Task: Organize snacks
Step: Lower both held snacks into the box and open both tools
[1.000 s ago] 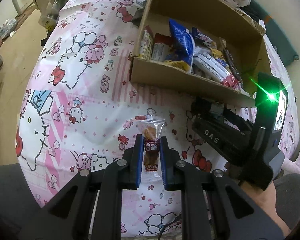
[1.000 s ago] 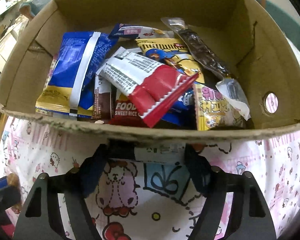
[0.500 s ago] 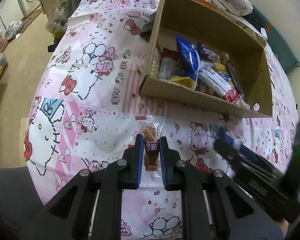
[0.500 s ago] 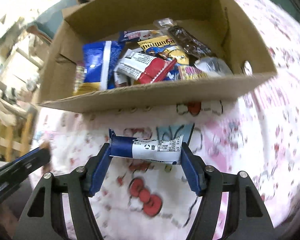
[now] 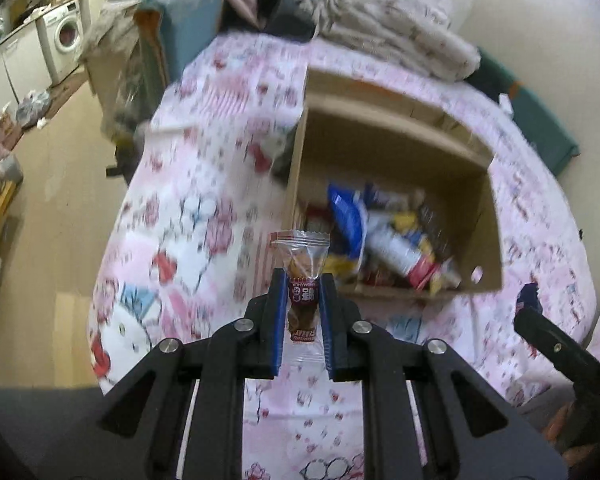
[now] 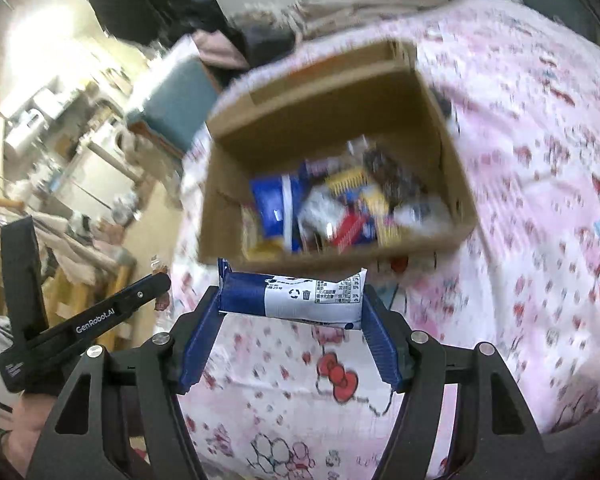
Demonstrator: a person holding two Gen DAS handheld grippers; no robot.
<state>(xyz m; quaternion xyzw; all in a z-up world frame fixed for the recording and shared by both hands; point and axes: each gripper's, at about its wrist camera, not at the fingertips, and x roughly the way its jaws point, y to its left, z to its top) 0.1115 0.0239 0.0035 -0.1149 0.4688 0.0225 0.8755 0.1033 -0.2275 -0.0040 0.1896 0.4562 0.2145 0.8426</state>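
Observation:
My left gripper (image 5: 302, 280) is shut on a small clear snack packet with a red label (image 5: 302, 280), held upright above the bed. My right gripper (image 6: 292, 300) is shut on a blue and white snack bar (image 6: 292, 300), held crosswise by its ends. An open cardboard box (image 5: 488, 216) lies on the pink cartoon bedspread (image 5: 188, 240), holding several snack packs (image 5: 384, 240). It sits ahead of and below both grippers and also shows in the right wrist view (image 6: 440, 120). The right gripper's body shows at the left wrist view's right edge (image 5: 560, 352); the left gripper's body at the right wrist view's left (image 6: 100, 316).
Folded bedding (image 5: 400, 36) is piled behind the box. A teal cushion (image 5: 192, 20) and dark clothes lie at the bed's head. The bed's left edge drops to a beige floor (image 5: 52, 200), with a washing machine (image 5: 68, 40) beyond.
Both grippers have lifted up and back from the box, each still holding its snack. The box now looks smaller and farther. The views are blurred by motion.

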